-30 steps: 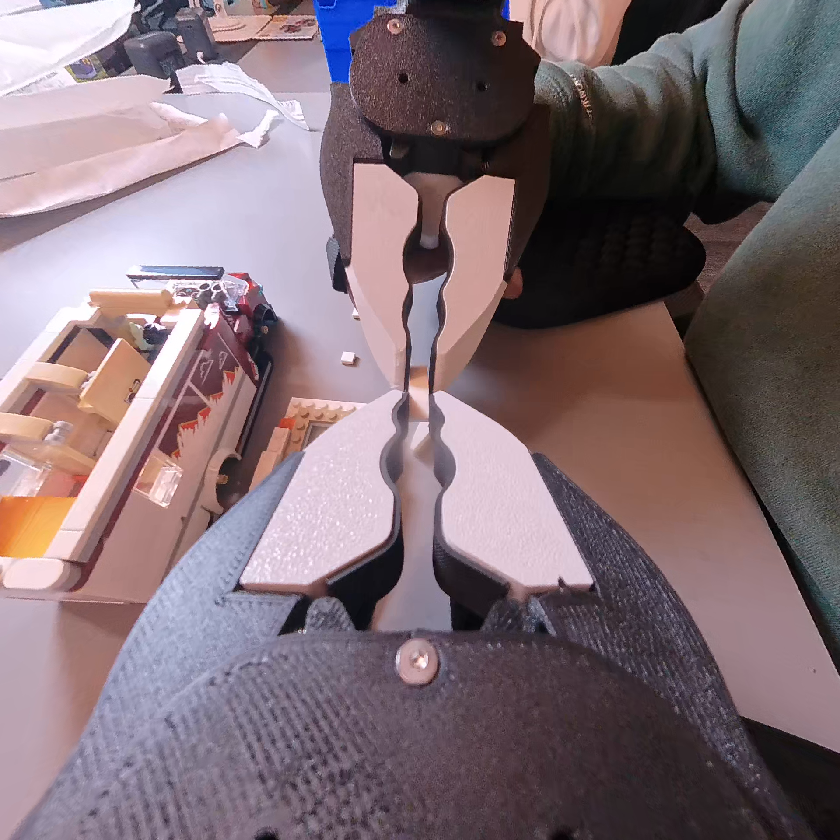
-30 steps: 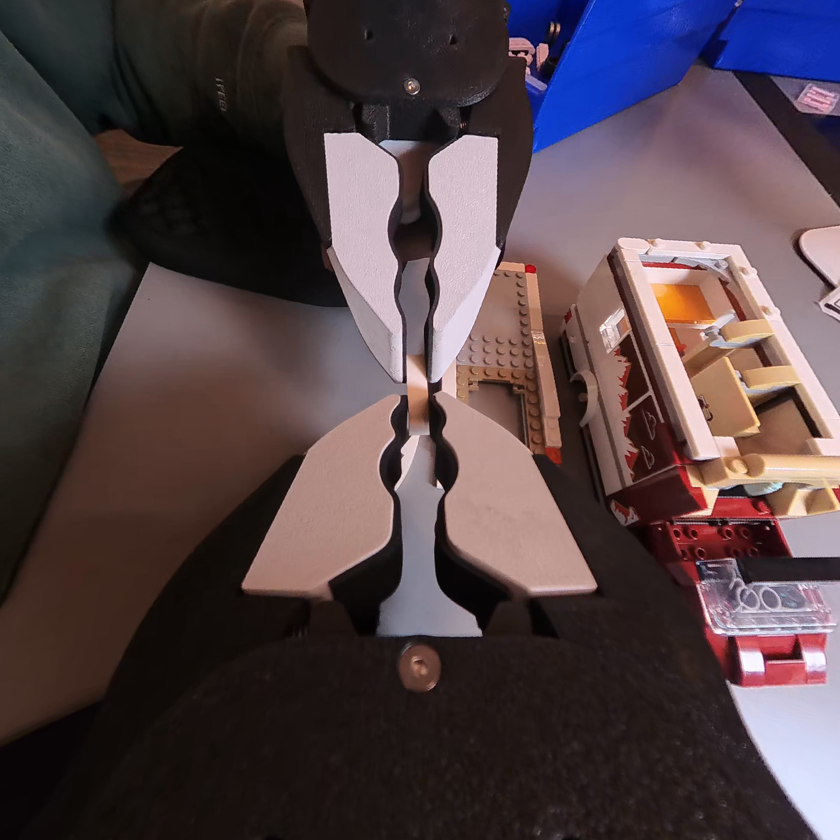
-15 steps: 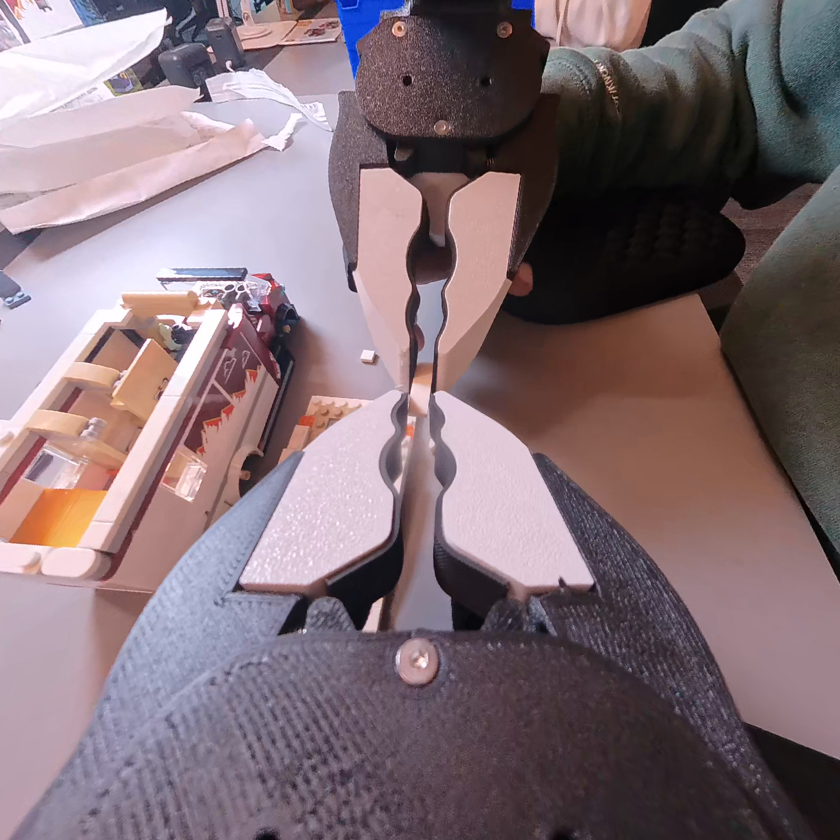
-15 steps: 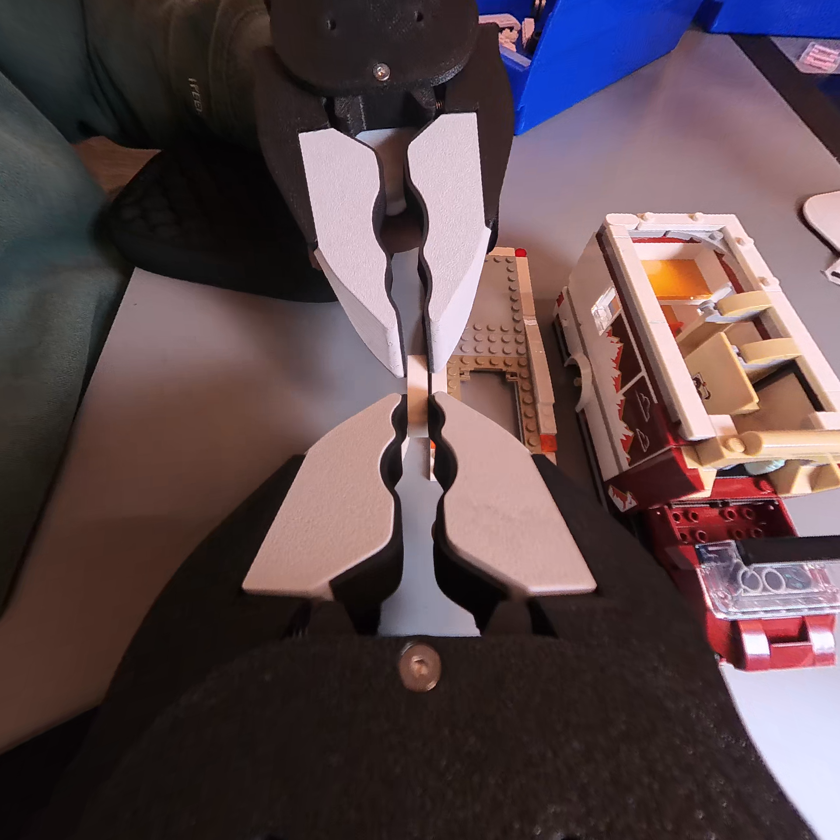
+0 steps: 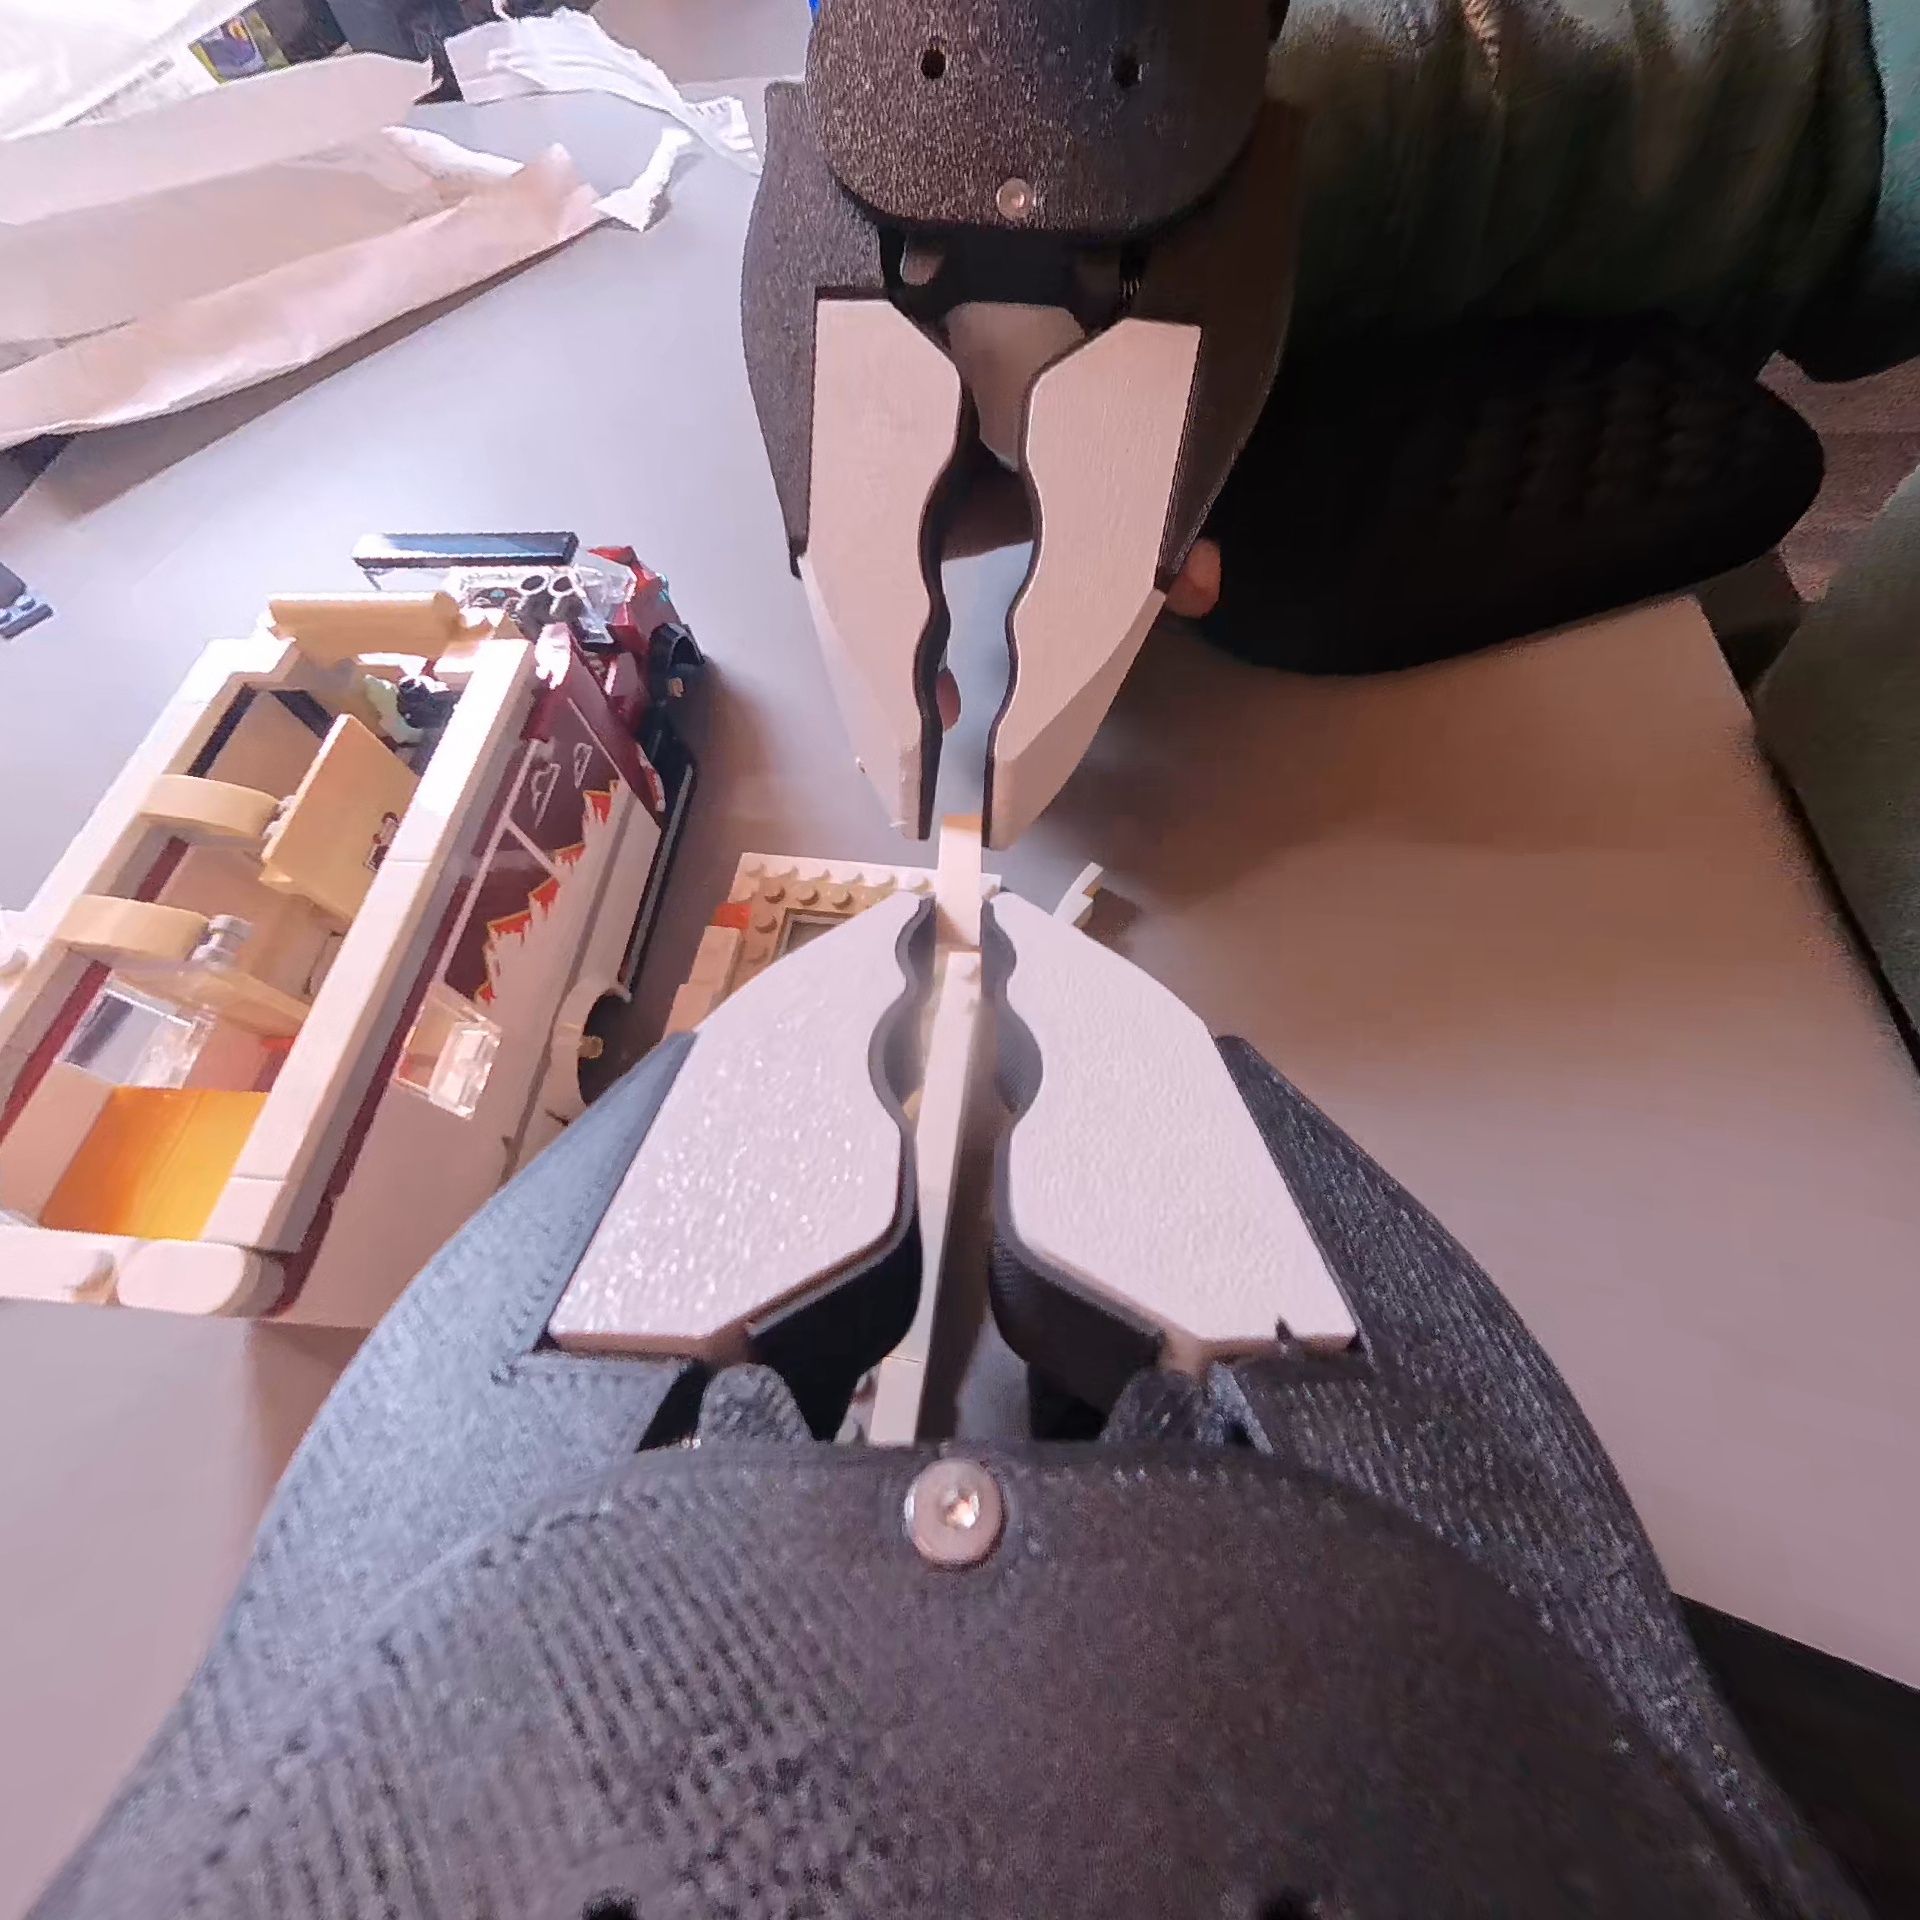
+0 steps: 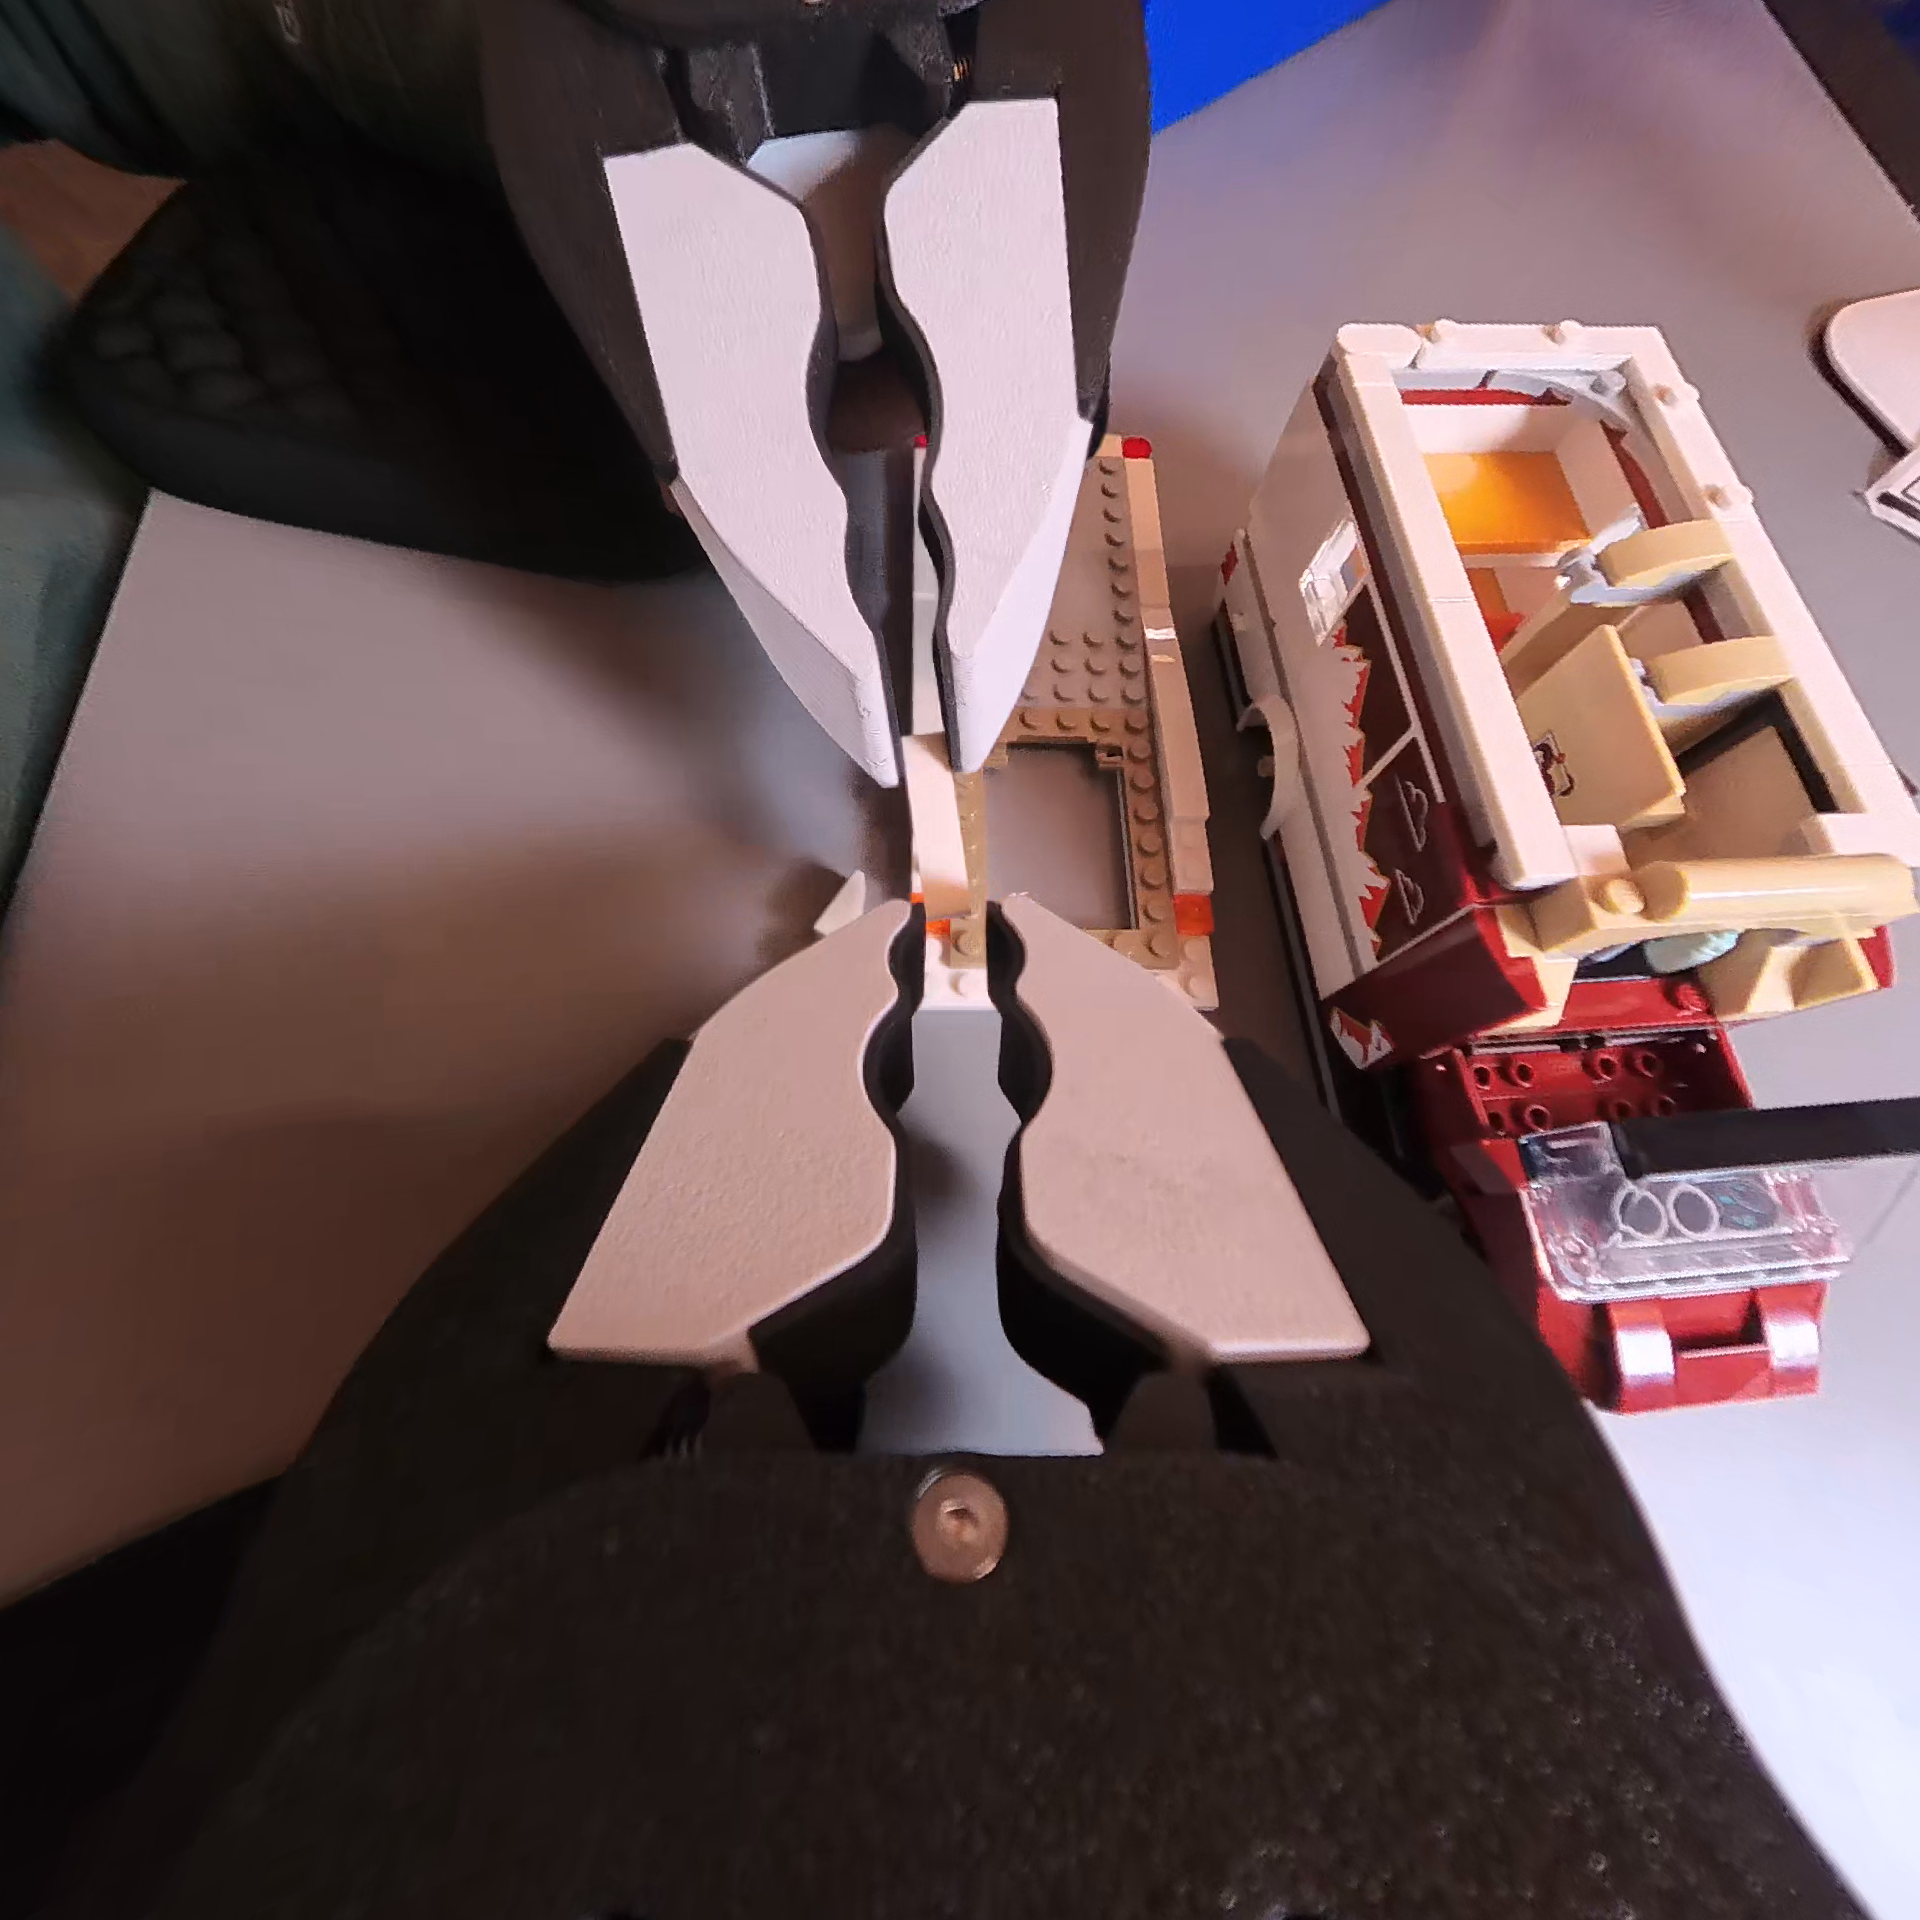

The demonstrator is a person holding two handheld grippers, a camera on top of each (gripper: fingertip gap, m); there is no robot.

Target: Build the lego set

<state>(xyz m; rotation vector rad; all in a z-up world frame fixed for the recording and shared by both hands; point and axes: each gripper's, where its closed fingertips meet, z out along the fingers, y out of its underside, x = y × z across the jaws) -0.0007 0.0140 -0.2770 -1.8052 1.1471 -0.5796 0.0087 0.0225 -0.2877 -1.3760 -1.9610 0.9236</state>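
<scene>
Item: white brick strip (image 5: 958,883), over the table (image 5: 1455,935) near its edge. I am clamping my left gripper (image 5: 958,914) on one end; my right gripper (image 6: 951,920) is standing slightly apart at the other, beside the toy van (image 6: 1558,748).

Toy van (image 5: 312,935) running off left wrist view's left edge. Left gripper (image 5: 956,914) covering most of studded roof plate (image 5: 800,904) beside van. White strip (image 5: 958,883) blurring; far end hiding between right gripper's fingertips (image 5: 909,769).

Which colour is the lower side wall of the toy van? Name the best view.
Dark red with a white jagged pattern, on the toy van; right wrist view.
</scene>
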